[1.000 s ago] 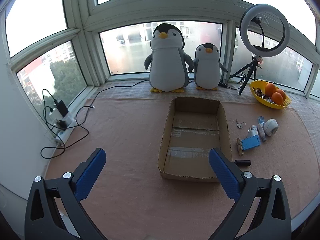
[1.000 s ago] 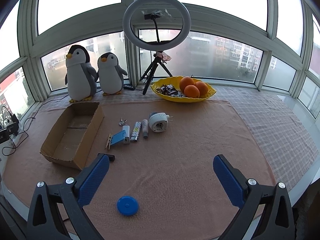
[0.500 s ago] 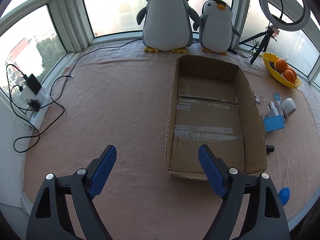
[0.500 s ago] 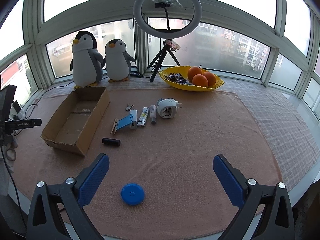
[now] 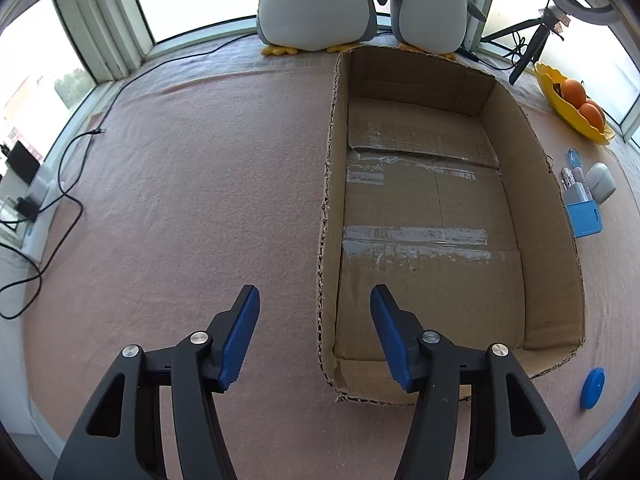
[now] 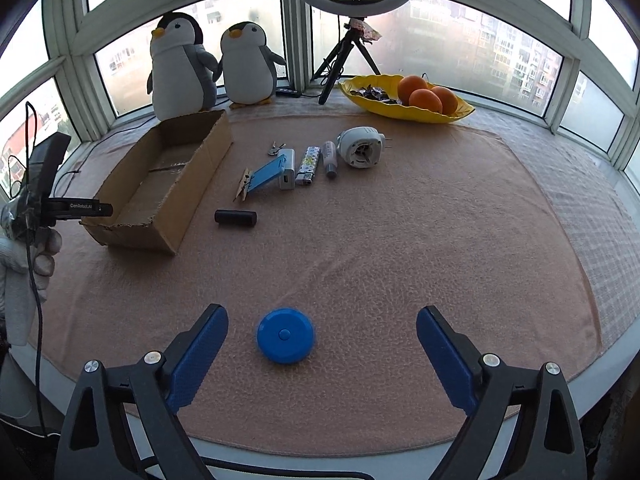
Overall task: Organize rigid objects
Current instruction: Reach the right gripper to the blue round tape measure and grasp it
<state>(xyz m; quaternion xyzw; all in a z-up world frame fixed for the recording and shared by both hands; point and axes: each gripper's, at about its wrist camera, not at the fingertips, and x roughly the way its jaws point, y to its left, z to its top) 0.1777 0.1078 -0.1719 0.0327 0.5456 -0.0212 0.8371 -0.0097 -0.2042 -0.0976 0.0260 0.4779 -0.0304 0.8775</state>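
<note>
An empty cardboard box (image 5: 532, 208) (image 6: 192, 176) lies on the pink cloth. My left gripper (image 5: 314, 312) is open, one finger on each side of the box's left wall near the front corner; it is empty. My right gripper (image 6: 322, 340) is open, with a round blue disc (image 6: 285, 335) on the cloth between its fingers, nearer the left one. Beyond it lie a black cylinder (image 6: 235, 217), a blue card holder (image 6: 266, 171), a white charger (image 6: 288, 170), a patterned lighter (image 6: 308, 165), a small tube (image 6: 330, 158), keys (image 6: 276, 148) and a round white plug (image 6: 360, 147).
Two plush penguins (image 6: 180, 68) stand behind the box. A ring light on a tripod (image 6: 348, 40) and a yellow bowl of oranges (image 6: 408, 98) sit at the back. Cables and a power strip (image 5: 28, 196) lie at the left edge. Windows surround the ledge.
My left gripper has moved forward and down to the box's front left corner and narrowed. My right gripper has dropped closer to the blue disc, which now sits between its fingers.
</note>
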